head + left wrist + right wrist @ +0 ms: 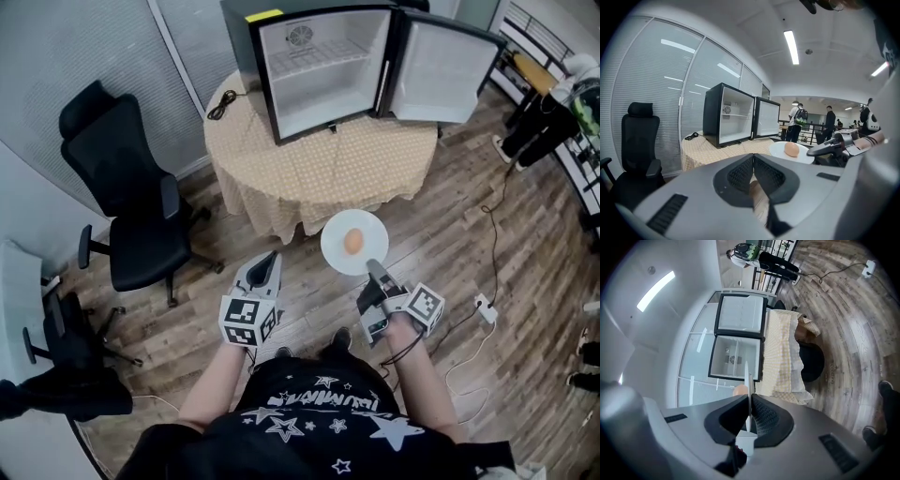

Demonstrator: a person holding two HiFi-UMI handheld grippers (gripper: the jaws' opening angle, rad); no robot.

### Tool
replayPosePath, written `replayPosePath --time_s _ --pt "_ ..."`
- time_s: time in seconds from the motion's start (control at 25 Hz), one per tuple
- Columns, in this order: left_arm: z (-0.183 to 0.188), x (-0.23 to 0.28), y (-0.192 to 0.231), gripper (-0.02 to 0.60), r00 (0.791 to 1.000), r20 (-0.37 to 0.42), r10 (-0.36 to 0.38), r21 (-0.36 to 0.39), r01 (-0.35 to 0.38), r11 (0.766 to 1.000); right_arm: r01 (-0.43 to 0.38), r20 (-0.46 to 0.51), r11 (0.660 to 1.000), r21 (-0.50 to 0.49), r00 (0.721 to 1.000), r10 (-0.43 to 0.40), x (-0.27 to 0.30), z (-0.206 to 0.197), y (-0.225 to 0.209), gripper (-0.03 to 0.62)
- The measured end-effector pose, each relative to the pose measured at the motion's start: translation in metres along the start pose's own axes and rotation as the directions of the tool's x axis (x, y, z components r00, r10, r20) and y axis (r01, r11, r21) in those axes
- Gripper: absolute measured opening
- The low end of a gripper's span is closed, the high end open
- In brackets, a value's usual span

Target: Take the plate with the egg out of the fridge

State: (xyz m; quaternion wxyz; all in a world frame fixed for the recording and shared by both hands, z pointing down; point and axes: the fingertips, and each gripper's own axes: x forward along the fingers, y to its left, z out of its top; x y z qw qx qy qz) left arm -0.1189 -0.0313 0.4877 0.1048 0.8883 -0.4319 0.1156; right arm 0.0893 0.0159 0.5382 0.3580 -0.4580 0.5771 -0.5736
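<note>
A white plate [334, 246] with a brown egg [353, 242] on it hangs in the air over the wooden floor, in front of the table. My right gripper [374, 269] is shut on the plate's near rim; in the right gripper view the plate [749, 394] shows edge-on between the pads, the egg [739, 390] peeping behind. My left gripper [266, 266] is to the plate's left, shut, holding nothing. In the left gripper view the plate [779, 149] and egg [791, 149] float to the right. The black fridge [323, 66] stands on the table, door [441, 70] swung open, inside bare.
A round table [319, 169] with a checked cloth carries the fridge and a black cable [222, 103]. A black office chair [131, 202] stands left. Cables and a power strip [486, 307] lie on the floor at right. People stand far off in the left gripper view.
</note>
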Motion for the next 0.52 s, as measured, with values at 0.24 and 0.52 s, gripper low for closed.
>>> replayPosePath --time_s 0.24,0.52 --pt "-0.007 -0.01 0.005 0.009 0.997 0.003 -0.074 0.007 0.074 0.997 0.014 0.03 1.0 -0.017 0.999 -0.014 -0.017 -0.029 0.005 0.035" --pt "-0.011 -0.033 0.018 0.009 0.993 -0.001 -0.116 0.022 0.116 0.993 0.039 0.068 0.999 -0.027 0.997 -0.037 -0.032 -0.058 0.009 0.035"
